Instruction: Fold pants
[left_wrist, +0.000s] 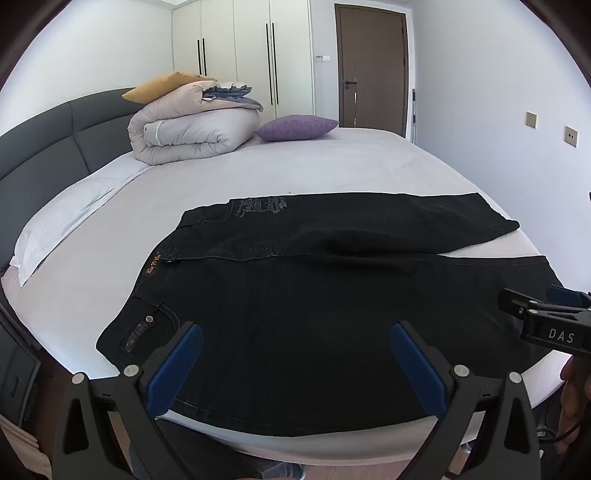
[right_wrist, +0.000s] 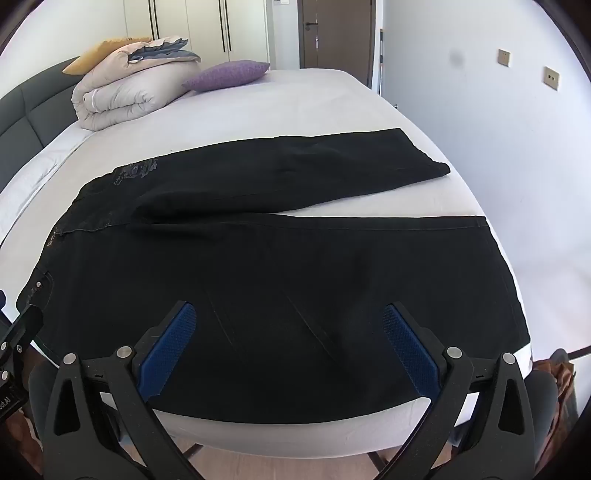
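Black pants (left_wrist: 295, 288) (right_wrist: 258, 266) lie flat across the near part of the bed, waistband at the left, both legs running right and spread apart in a narrow V. My left gripper (left_wrist: 295, 332) hovers open above the near leg close to the hip pocket, nothing between its blue pads (left_wrist: 177, 365). My right gripper (right_wrist: 290, 314) hangs open over the near leg further right, its pads (right_wrist: 410, 347) apart and empty. The right gripper's body (left_wrist: 546, 321) shows at the right edge of the left wrist view.
The bed (left_wrist: 314, 166) has a white sheet and a dark grey headboard (left_wrist: 55, 140). A folded duvet (left_wrist: 192, 129), a yellow cushion (left_wrist: 162, 86) and a purple pillow (left_wrist: 295, 127) sit at the far end. A white pillow (left_wrist: 62, 218) lies left. A wall (right_wrist: 498, 147) runs along the right.
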